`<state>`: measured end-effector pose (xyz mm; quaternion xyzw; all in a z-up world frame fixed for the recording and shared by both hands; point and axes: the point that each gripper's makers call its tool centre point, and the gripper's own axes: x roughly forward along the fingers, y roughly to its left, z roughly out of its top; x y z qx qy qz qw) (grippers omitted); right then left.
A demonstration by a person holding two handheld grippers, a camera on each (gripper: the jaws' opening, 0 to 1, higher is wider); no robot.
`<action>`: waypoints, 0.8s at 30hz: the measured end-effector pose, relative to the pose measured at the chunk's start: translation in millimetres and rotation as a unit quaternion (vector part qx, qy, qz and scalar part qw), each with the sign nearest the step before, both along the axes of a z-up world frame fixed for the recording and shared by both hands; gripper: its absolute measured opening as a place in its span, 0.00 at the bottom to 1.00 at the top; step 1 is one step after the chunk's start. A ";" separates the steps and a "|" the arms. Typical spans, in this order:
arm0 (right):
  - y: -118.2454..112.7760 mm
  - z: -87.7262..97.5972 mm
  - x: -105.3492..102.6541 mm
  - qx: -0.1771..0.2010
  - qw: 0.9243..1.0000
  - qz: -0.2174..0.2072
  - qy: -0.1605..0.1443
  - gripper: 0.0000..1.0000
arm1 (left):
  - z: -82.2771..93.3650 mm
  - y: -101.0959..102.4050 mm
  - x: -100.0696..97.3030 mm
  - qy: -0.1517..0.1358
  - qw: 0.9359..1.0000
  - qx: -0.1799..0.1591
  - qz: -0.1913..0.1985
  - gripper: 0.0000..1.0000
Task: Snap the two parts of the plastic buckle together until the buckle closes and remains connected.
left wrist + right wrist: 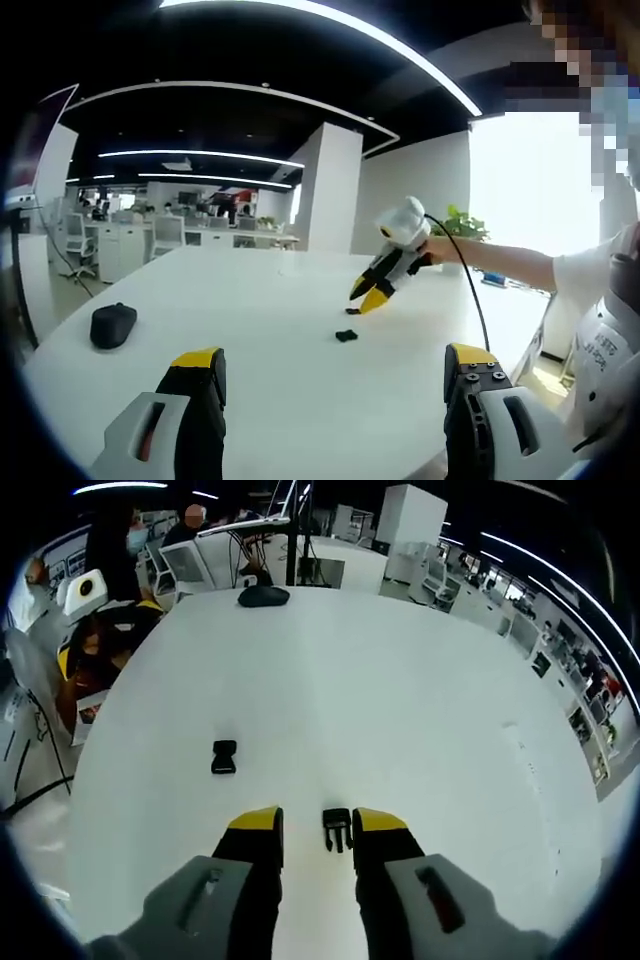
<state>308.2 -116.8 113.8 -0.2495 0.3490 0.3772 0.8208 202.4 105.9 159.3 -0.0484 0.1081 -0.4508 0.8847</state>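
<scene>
Black plastic buckle, 2 halves apart on the white table [420,700], neither one gripped.

Seen from the right gripper view, the pronged half [337,829] lies between the spread yellow-tipped jaws of the right gripper [316,828], which stand on either side of it without closing; whether a jaw touches it cannot be told. The socket half [224,757] lies apart, further out and to the left. In the left gripper view the left gripper [335,368] hangs wide open above the table, holding nothing, with both halves small beyond it. Both pieces look light, stiff and smooth, likely to skid or flip if pinched off-centre. Best hold is probably across the flat body of each half, clear of the springy prongs and the socket mouth.
</scene>
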 end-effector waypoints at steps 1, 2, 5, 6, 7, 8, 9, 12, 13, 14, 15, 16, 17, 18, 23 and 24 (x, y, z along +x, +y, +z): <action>1.5 1.0 -1.2 0.006 1.000 0.000 -0.001 0.26 | 0.4 -0.2 -0.2 -0.001 1.000 0.001 -0.001 0.91; 2.1 1.2 -0.2 0.009 1.000 0.000 -0.002 0.26 | 0.7 -0.2 -0.3 -0.002 1.000 0.001 -0.001 0.91; 5.0 1.3 -1.6 0.016 1.000 0.000 -0.006 0.27 | 1.1 0.0 -0.1 -0.002 1.000 0.001 -0.002 0.91; 6.6 1.4 -3.1 0.021 1.000 0.000 -0.006 0.28 | 0.9 0.1 0.0 -0.001 1.000 0.001 -0.002 0.91; 7.9 2.2 -3.2 0.027 1.000 -0.002 -0.009 0.28 | 0.3 -0.1 0.0 -0.001 1.000 0.002 -0.001 0.91; 9.4 2.4 -4.6 0.032 0.999 -0.001 -0.008 0.28 | 0.0 -0.2 0.1 0.000 1.000 0.002 -0.001 0.91; 11.2 3.2 -5.0 0.040 0.999 -0.002 -0.009 0.28 | -0.5 -0.5 0.0 0.000 1.000 0.003 -0.001 0.91; 15.0 5.0 -6.7 0.057 0.998 -0.003 -0.010 0.27 | -1.0 -1.0 0.2 0.000 1.000 0.004 -0.002 0.91; 15.9 5.3 -6.6 0.061 0.998 -0.004 -0.011 0.27 | -0.8 -1.1 0.3 0.000 1.000 0.004 -0.002 0.91; 16.9 5.5 -6.3 0.067 0.998 -0.006 -0.011 0.27 | -0.6 -1.1 0.4 0.000 1.000 0.003 -0.002 0.91; 18.1 5.7 -6.8 0.071 0.997 -0.005 -0.011 0.27 | -0.4 -1.1 0.6 0.000 1.000 0.003 -0.002 0.91; 20.1 6.2 -7.6 0.077 0.997 -0.004 -0.010 0.27 | -0.4 -1.1 0.8 0.000 1.000 0.003 -0.003 0.91; 22.2 7.1 -7.7 0.085 0.996 -0.006 -0.011 0.27 | -0.5 -1.1 1.0 0.000 1.000 0.003 -0.003 0.91; 25.8 8.2 -7.6 0.097 0.995 -0.005 -0.010 0.27 | -0.8 -1.1 1.2 0.001 1.000 0.003 -0.003 0.91; 36.0 12.7 -8.2 0.129 0.991 -0.012 -0.020 0.27 | -2.3 -1.1 1.7 0.003 1.000 0.005 -0.004 0.91; 38.4 14.6 -7.6 0.141 0.990 -0.017 -0.024 0.26 | -2.3 -1.1 1.7 0.003 1.000 0.004 -0.004 0.91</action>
